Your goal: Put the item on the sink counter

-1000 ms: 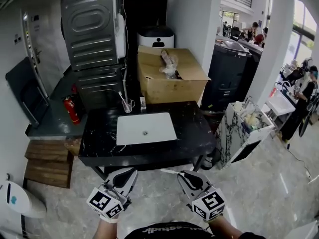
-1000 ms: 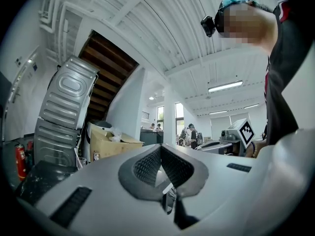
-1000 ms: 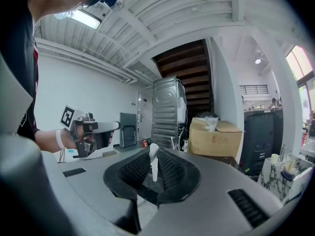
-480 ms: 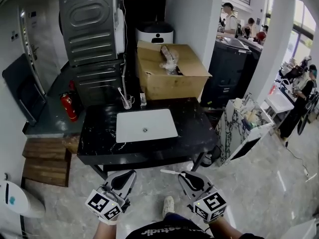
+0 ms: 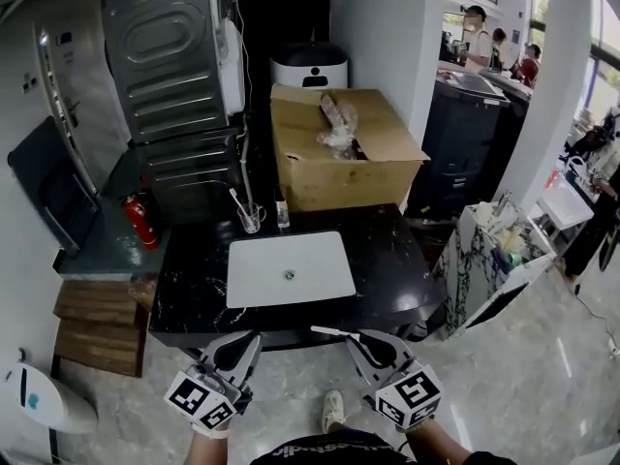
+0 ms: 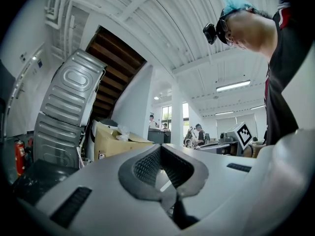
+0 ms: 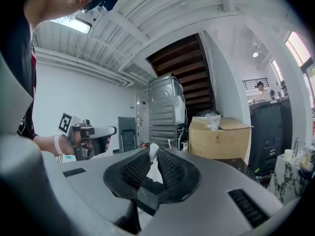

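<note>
1. Head view: pinching the white slender item (image 5: 329,332) in the barely parted right claw (image 5: 358,340), short of the black tabletop (image 5: 387,260); carrying nothing in the closed left claw (image 5: 247,342).
2. Advising: reaching over bare stone beside the basin (image 5: 262,274), lowering flat, letting go gently, steering clear of the glass cup (image 5: 252,218).
3. Counting: two claws, one item, one basin, one cup, one small bottle (image 5: 282,213), one cardboard box (image 5: 339,168).
</note>
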`<state>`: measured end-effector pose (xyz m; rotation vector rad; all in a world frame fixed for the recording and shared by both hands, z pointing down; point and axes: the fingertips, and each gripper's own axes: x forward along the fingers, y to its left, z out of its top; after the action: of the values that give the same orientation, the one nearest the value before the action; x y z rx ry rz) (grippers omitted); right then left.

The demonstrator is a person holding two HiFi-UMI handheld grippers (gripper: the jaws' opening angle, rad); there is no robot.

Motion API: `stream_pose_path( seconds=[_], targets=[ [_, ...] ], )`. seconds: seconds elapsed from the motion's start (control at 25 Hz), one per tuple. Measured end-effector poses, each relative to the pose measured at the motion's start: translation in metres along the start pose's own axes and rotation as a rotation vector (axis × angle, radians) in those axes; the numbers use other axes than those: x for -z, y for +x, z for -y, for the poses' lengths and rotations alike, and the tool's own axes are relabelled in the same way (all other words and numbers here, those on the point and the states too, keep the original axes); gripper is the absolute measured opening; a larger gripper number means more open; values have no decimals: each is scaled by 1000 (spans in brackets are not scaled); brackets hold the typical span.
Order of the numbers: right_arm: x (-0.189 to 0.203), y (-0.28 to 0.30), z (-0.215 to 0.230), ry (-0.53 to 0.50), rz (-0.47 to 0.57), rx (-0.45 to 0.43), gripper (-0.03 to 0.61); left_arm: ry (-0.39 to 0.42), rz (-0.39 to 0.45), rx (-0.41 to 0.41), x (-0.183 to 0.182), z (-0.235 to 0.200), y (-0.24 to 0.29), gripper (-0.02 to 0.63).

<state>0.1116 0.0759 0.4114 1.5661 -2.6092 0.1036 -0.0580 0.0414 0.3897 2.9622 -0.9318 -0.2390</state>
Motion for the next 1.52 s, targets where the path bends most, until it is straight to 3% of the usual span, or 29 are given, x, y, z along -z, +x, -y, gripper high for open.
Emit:
stream_pose_path(
  seconds=[0.4, 0.64, 1.28, 1.52],
  targets=[
    [-30, 81, 117, -10, 30, -54, 75, 46, 9, -10, -12, -59, 139, 15],
    [-29, 109, 162, 7, 23, -74, 75, 57, -10, -44, -8, -81, 180, 15],
    [-37, 211, 173, -5, 0, -143, 75, 33, -26, -115, 0, -174, 201, 15],
    [-52, 268, 158, -112, 12, -129, 74, 38, -8, -120, -5, -228, 197, 15]
  ],
)
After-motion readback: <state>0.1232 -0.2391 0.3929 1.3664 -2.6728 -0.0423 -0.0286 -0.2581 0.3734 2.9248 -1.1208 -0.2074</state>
